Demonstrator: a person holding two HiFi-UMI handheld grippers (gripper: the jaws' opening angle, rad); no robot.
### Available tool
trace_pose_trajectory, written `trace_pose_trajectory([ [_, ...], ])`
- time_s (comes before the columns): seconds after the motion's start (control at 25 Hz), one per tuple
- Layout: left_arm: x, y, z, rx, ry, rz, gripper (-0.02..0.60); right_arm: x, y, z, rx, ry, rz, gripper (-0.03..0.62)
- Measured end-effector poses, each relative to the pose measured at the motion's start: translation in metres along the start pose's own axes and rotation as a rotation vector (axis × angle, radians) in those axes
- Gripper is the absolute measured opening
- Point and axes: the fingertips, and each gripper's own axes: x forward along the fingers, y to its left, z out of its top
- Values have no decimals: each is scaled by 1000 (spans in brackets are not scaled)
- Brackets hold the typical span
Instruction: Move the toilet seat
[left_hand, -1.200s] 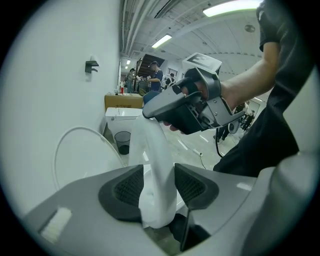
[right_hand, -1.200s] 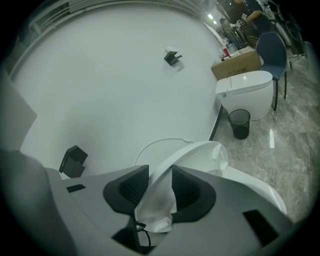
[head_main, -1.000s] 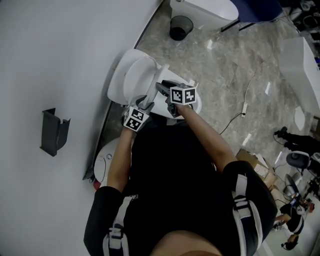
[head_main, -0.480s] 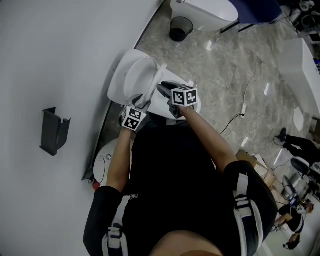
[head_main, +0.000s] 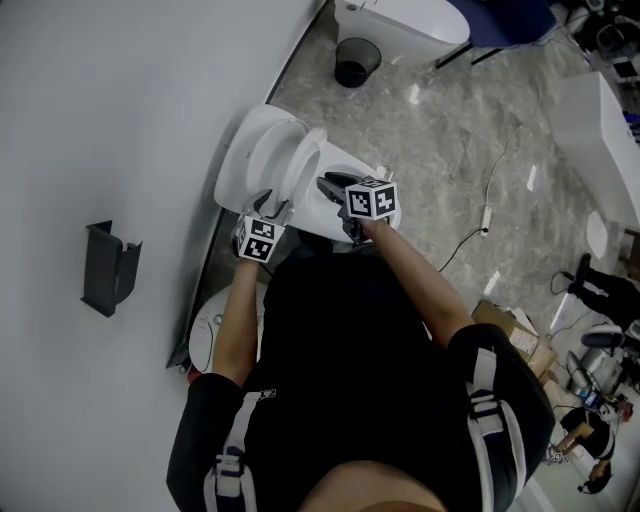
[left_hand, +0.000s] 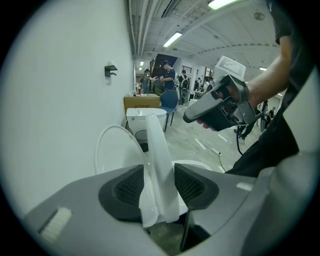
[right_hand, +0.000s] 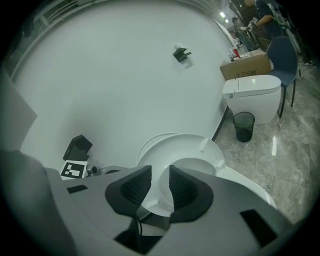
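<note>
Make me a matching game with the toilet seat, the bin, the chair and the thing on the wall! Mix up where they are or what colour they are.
Things:
1. toilet seat
2. bin
3. chair
4. wall holder

Clues:
A. blue
B. dark, standing on the floor by the second toilet
C. white, pinched in the left claw
D. grey, fixed up on the wall

Pairs: 1-C, 2-B, 3-A, 4-D
</note>
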Motion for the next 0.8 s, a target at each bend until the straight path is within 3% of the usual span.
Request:
trace_pose_trajectory([
  [0.36, -5, 13, -7, -16, 17, 74, 158, -9, -6, -8, -1, -3, -23, 107],
  [0.8, -10, 29, -8, -88, -4, 126, 121, -10, -4, -28, -88, 58, -38, 104],
])
